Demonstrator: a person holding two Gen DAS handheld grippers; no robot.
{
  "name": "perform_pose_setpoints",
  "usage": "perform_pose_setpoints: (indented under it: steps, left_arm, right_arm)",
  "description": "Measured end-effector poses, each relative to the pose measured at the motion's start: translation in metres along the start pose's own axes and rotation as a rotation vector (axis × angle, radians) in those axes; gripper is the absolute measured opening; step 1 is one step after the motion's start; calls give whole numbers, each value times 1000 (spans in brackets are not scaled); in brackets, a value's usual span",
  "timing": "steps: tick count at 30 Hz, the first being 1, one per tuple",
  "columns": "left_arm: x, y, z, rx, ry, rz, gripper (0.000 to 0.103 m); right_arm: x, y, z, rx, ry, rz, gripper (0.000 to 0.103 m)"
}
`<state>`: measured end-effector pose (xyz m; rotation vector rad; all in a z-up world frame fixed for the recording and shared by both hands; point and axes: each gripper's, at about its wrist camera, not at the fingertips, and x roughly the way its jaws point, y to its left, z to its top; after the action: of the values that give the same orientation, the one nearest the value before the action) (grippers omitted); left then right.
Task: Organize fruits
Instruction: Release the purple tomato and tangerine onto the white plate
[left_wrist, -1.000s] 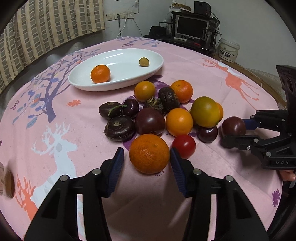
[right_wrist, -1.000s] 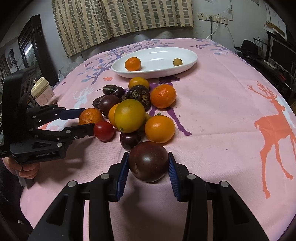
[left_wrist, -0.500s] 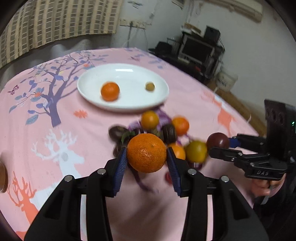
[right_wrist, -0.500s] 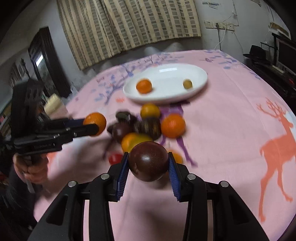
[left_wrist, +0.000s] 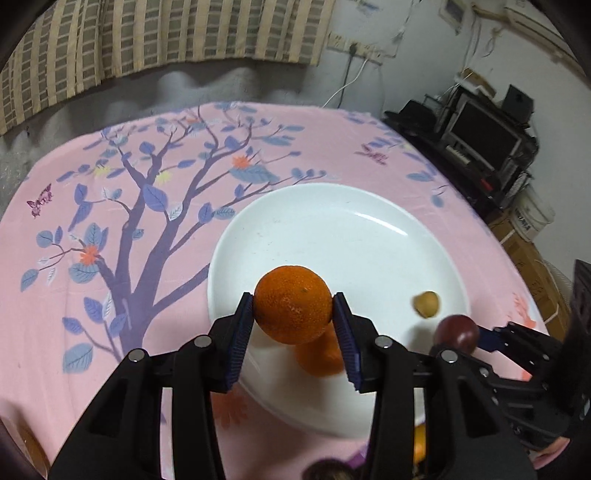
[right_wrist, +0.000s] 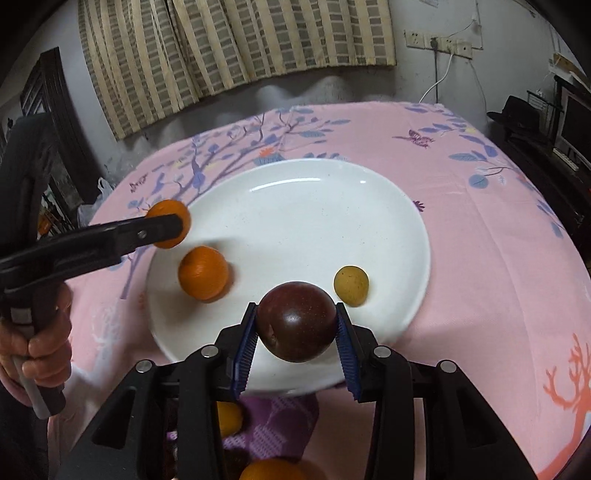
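Observation:
My left gripper (left_wrist: 293, 314) is shut on an orange (left_wrist: 293, 303) and holds it above the near-left part of the white oval plate (left_wrist: 332, 221). My right gripper (right_wrist: 295, 325) is shut on a dark purple plum (right_wrist: 296, 320) above the plate's (right_wrist: 295, 221) near edge. On the plate lie another orange (right_wrist: 203, 272) and a small yellow fruit (right_wrist: 351, 285). The right gripper with its plum (left_wrist: 456, 329) shows at the right in the left wrist view. The left gripper with its orange (right_wrist: 170, 222) shows at the left in the right wrist view.
The pink tablecloth (left_wrist: 110, 258) with tree and deer prints covers the table. A few of the remaining fruits (right_wrist: 229, 417) show below the right gripper. A striped curtain (right_wrist: 236, 48) hangs behind, and shelves with a monitor (left_wrist: 480, 136) stand at the right.
Both grippers have carried their fruits from above the fruit pile forward to over the white plate. The pile has dropped out of view beneath them.

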<state>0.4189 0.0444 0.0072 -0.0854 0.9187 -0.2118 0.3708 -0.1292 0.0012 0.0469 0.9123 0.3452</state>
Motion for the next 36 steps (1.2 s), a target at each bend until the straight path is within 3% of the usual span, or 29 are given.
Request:
perform_pose_setpoints:
  steps: [7,8,10,15,20,25,27,32,36]
  left_arm:
    - [33,-1,4,13,40,45,45]
    - [31,-2,2,14,33,58,53]
    - [19,-4,0,11,-2,74,70]
    - [-40,-8,-24,22,-91,117,87]
    - [-91,-8,-84,-14,-142,102,98]
    - [-104,-1,-151,-82,-127,133,98]
    - [-104,4,-171,-117,-96,158,98]
    - [-114,7,-187,-141,-117,150,98]
    - [-110,3,-188,-118,-104,170,98]
  right_arm:
    - [25,6,3,-52,48,-24,42]
    - [25,8,2,-61,54,-29,42]
    - [19,10,0,-69,58,-25,44]
    - [-30,16,-10,-89,-50,-4,55]
    - [-74,16,-52,-88,-119,87,57]
    - [-91,20,-93,-74,-87,174,58]
    - [-97,25,-106,-102,-91,169,58]
    - [-104,37,-119,-163,-90,218,58]
    - [-103,46,-125,-215,-65,196,58]
